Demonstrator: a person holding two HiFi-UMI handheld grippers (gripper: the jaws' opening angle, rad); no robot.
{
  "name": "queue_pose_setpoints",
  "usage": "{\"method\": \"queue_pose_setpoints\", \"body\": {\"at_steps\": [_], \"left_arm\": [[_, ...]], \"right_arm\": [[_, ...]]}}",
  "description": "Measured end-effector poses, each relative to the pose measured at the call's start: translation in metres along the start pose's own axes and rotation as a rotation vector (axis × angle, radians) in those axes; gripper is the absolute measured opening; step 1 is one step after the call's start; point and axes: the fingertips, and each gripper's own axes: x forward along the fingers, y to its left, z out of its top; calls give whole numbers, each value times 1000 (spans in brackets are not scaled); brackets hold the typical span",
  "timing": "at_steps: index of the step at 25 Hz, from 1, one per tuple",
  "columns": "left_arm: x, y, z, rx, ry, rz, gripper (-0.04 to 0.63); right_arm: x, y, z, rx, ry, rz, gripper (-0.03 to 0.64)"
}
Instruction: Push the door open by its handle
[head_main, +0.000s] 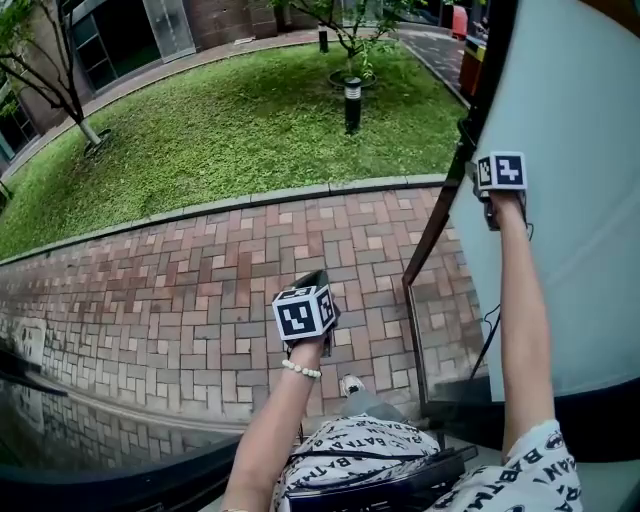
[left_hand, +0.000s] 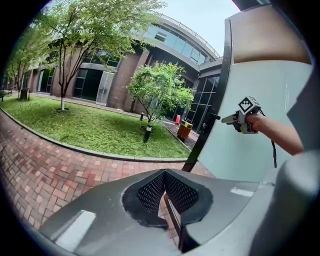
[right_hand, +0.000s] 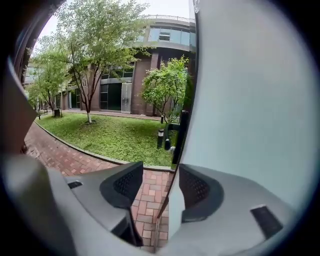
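Note:
The frosted glass door stands swung outward at the right, its dark edge over the brick paving. A short black handle sticks out from that edge. My right gripper is held up at the door edge by the handle. In the right gripper view its jaws stand open, the door edge runs between them and the pads do not press on it. The handle shows farther up that edge. My left gripper hangs over the paving left of the door, shut and holding nothing.
Red brick paving runs outside the doorway, with a curbed lawn beyond. A black bollard lamp and small trees stand on the grass. An orange bin stands by the far building. A printed bag hangs at the person's waist.

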Motion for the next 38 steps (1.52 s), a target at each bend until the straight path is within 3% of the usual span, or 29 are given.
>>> {"method": "queue_pose_setpoints", "body": {"at_steps": [6,13,19,22,23,29,38], "left_arm": [[-32,-4,-20,13,-24,-9,2],[-109,-4,-62,0,-37,6,2],[-166,-10,-92,3,-23,19,2],[-185,-17,-106,-3,-14,18,2],[-189,-21,-109,-2,-14,15,2],[-211,-44,-129,1,-16,8,2],[-254,-98,-171,3,-15,12,2]], "right_arm": [[-51,51,-54,40,-32,84,238],[-128,135,-139,53,-20,204,216],[-203,217,-200,22,-2,288,123],[-225,252,-228,-1,21,308,10],[-232,261,-235,-9,23,320,8],[-267,290,-265,-33,8,393,7],[-345,298,-312,-122,-44,493,6]]}}
